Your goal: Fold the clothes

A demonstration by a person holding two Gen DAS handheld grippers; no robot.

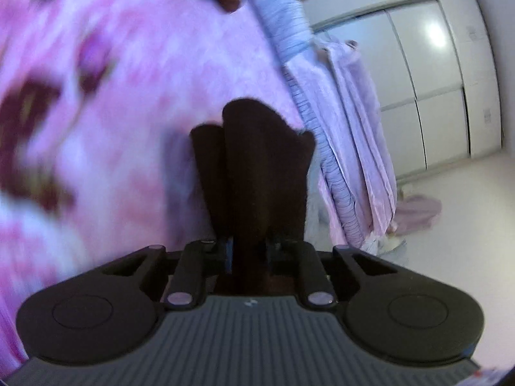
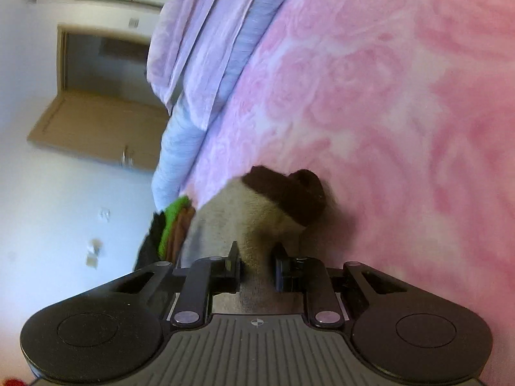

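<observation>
In the left wrist view a dark brown fuzzy garment (image 1: 254, 160) stands bunched in upright folds, and my left gripper (image 1: 249, 247) is shut on its lower part. In the right wrist view the garment shows a beige part (image 2: 231, 222) with a dark brown edge (image 2: 289, 193). My right gripper (image 2: 256, 257) is shut on the beige part. Both ends are held just above a pink flowered bedspread (image 2: 386, 96). How the garment hangs between the two grippers is hidden.
A small pile of green, brown and black clothes (image 2: 172, 225) lies at the bed's edge. A lilac sheet (image 1: 354, 128) hangs down the bed's side. White wardrobe doors (image 1: 434, 80), an open wooden door (image 2: 96, 122) and a pale cloth on the floor (image 1: 418, 212) lie beyond.
</observation>
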